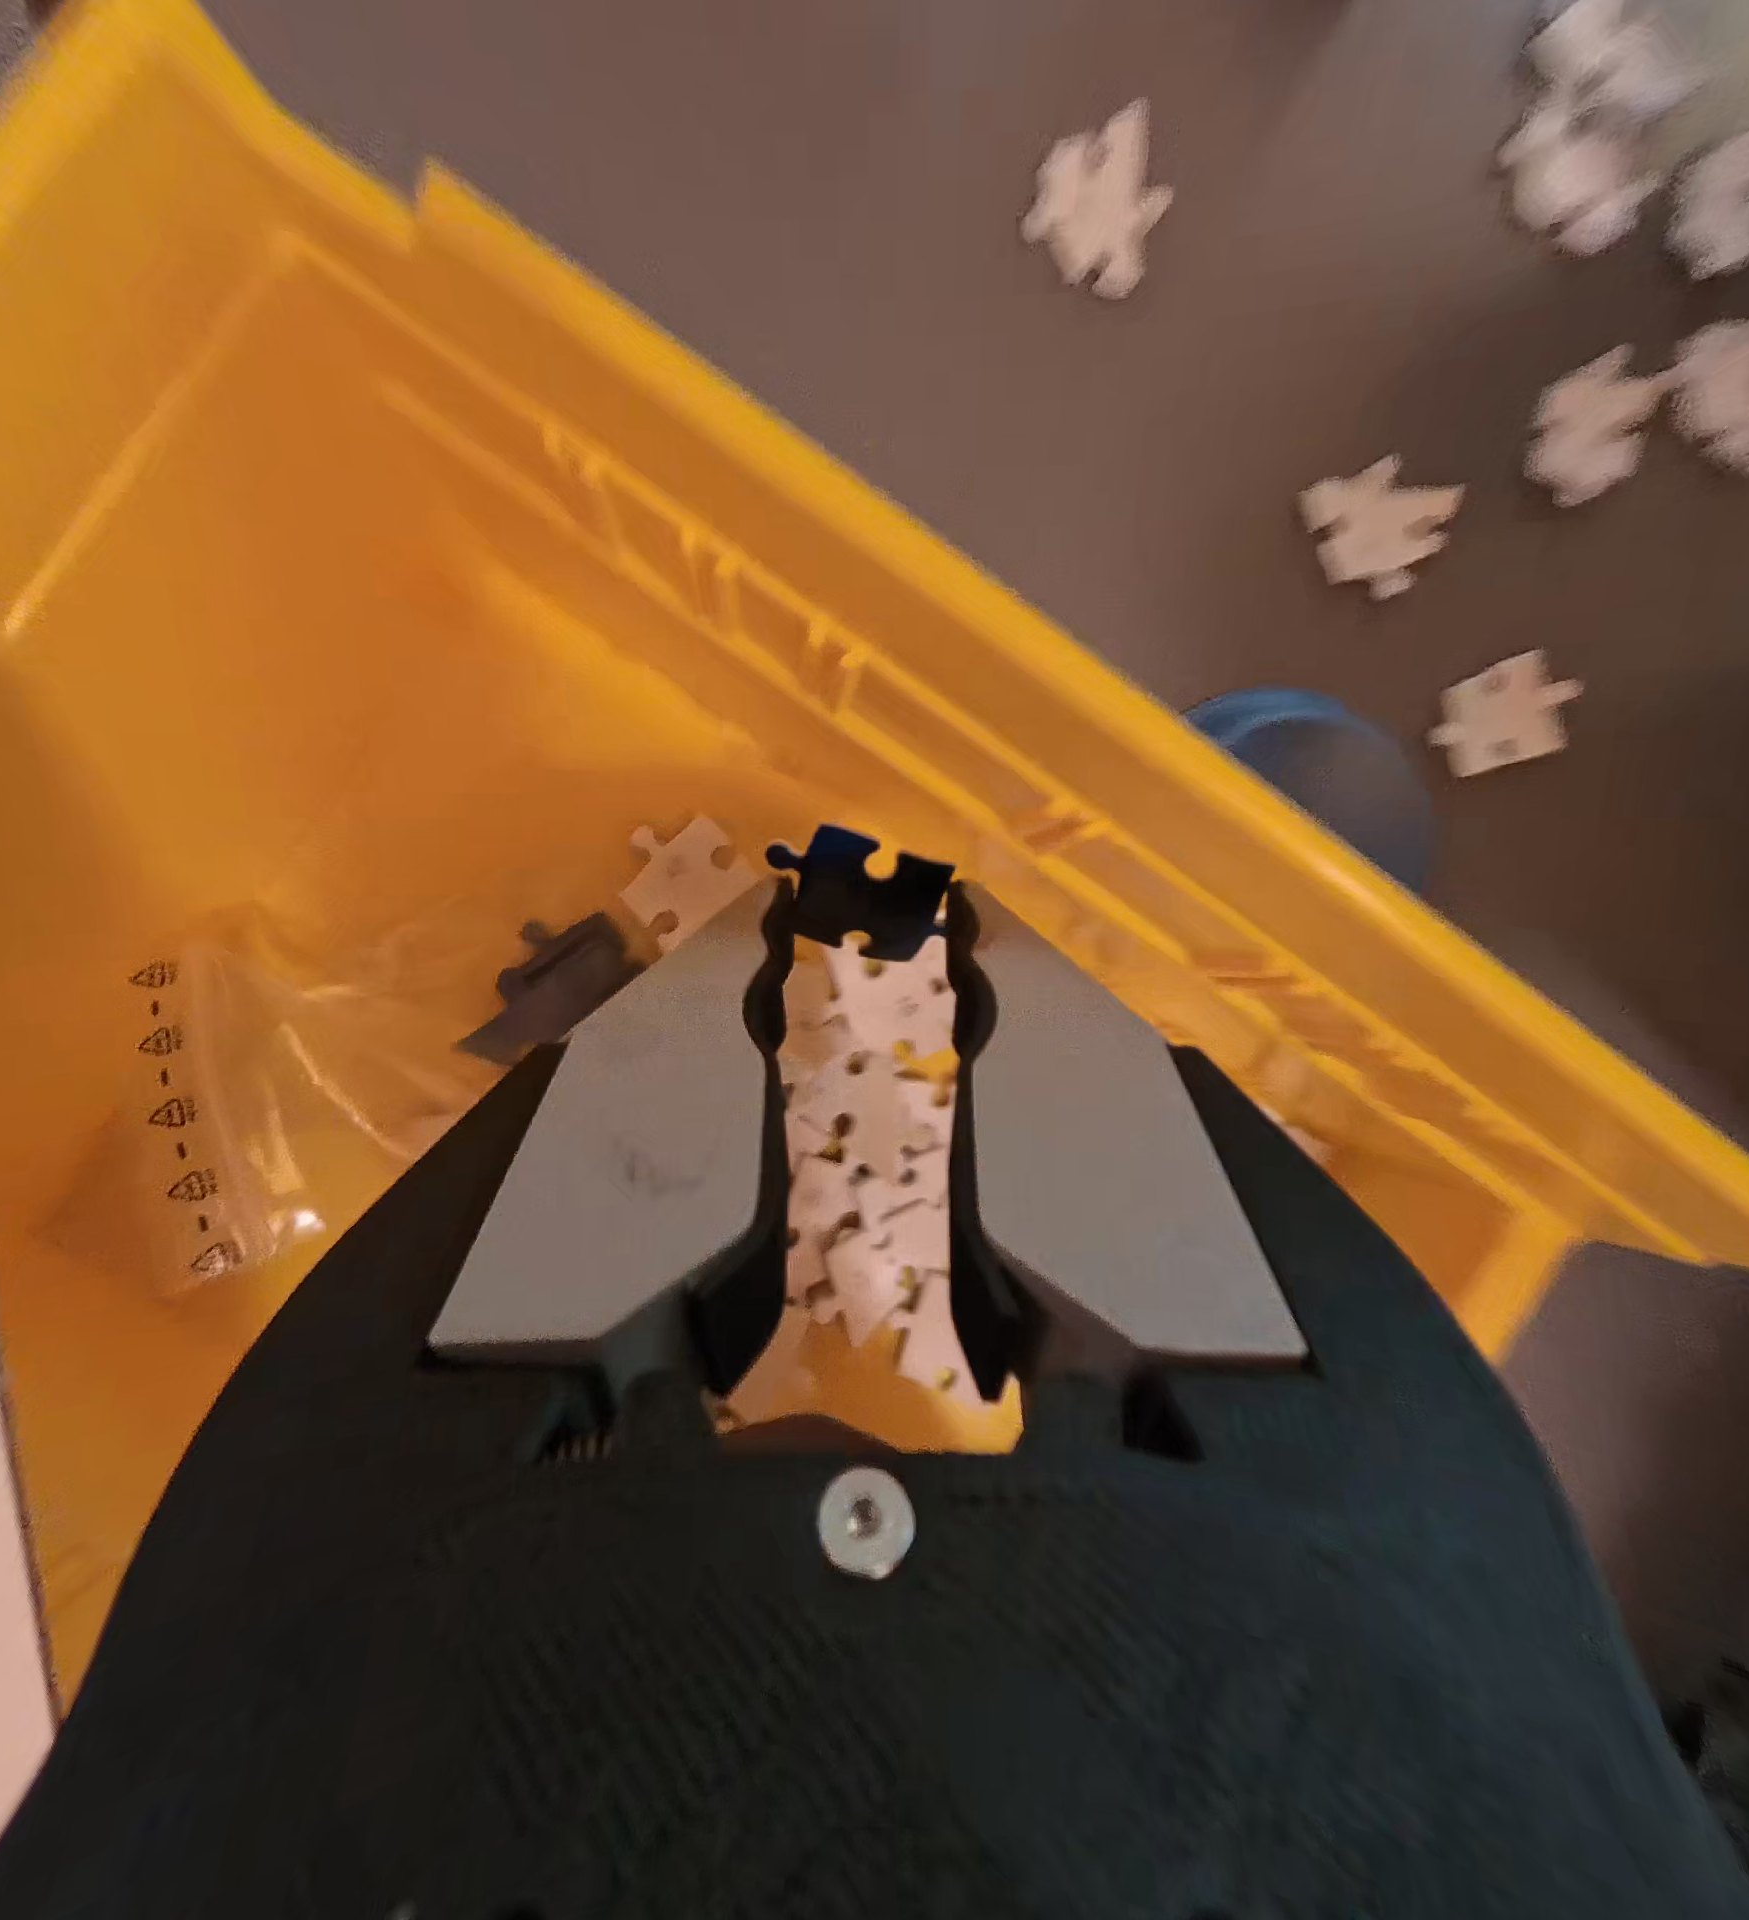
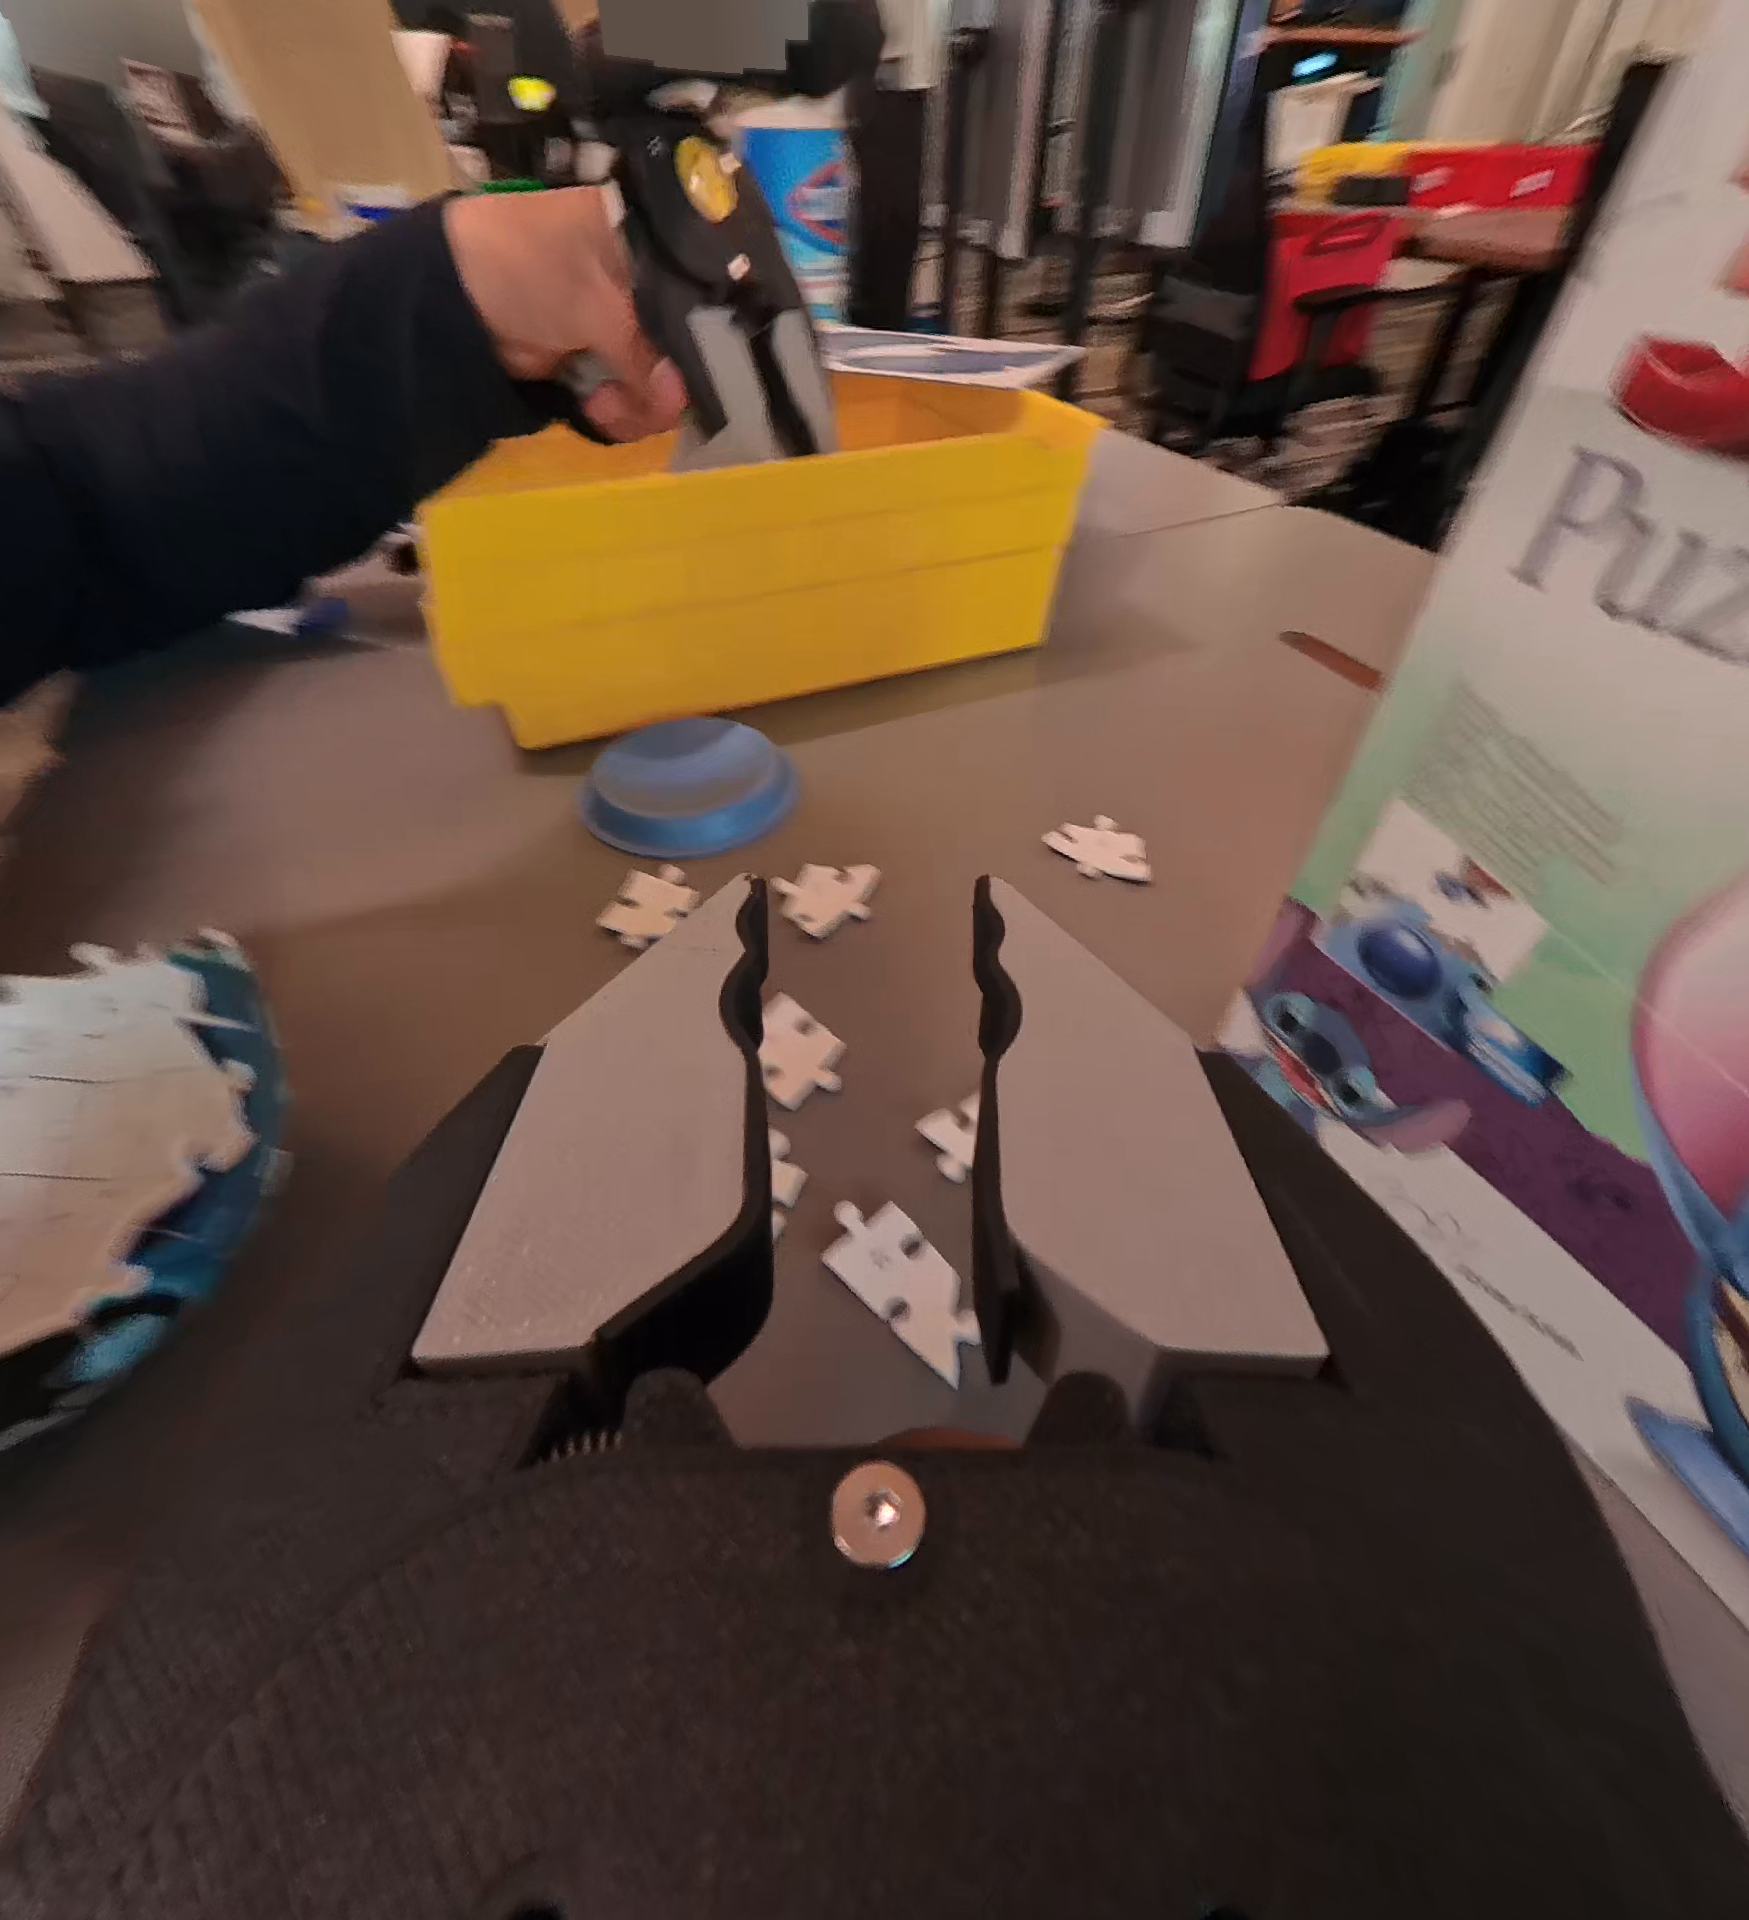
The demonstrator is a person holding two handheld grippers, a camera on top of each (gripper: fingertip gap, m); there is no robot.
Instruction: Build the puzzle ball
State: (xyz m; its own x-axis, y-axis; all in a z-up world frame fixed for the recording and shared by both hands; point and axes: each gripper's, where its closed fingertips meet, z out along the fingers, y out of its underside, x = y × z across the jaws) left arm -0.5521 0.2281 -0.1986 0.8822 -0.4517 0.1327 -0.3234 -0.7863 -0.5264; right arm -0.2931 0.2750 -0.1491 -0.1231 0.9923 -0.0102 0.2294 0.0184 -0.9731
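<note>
Left wrist view: left gripper (image 1: 865, 894) was inside the yellow bin (image 1: 953, 582), jaws clamped on a dark blue puzzle piece (image 1: 865, 894) held right at the fingertips. The piece stood on edge between the tips, its knobs poking out past them. Under the fingers lay a heap of loose pieces (image 1: 875, 1174), pale backs up, on the bin floor. One pale piece (image 1: 683, 878) and one dark piece (image 1: 558, 982) sat just left of the left finger. A clear plastic bag (image 1: 215, 1122) with printed marks lay further left in the bin. Outside the bin, pale pieces (image 1: 1379, 525) were scattered on the brown table (image 1: 953, 312), blurred. Part of a blue round stand (image 1: 1337, 769) showed just past the bin wall.

Right wrist view: right gripper (image 2: 870, 904) hovered over the table (image 2: 1109, 665) with jaws spread and nothing between them. Several white pieces (image 2: 797, 1049) lay on the table beneath and ahead of the fingers, none touched. The half-built puzzle ball (image 2: 70, 1143), blue outside and white inside, sat to the left of the gripper, apart from it. The puzzle box (image 2: 1576, 935) stood on the right. Ahead: the blue stand (image 2: 688, 790), then the yellow bin (image 2: 745, 582), with a hand (image 2: 558, 301) in a dark sleeve pushing the left gripper (image 2: 745, 416) down into it; tips hidden by the bin wall.
</note>
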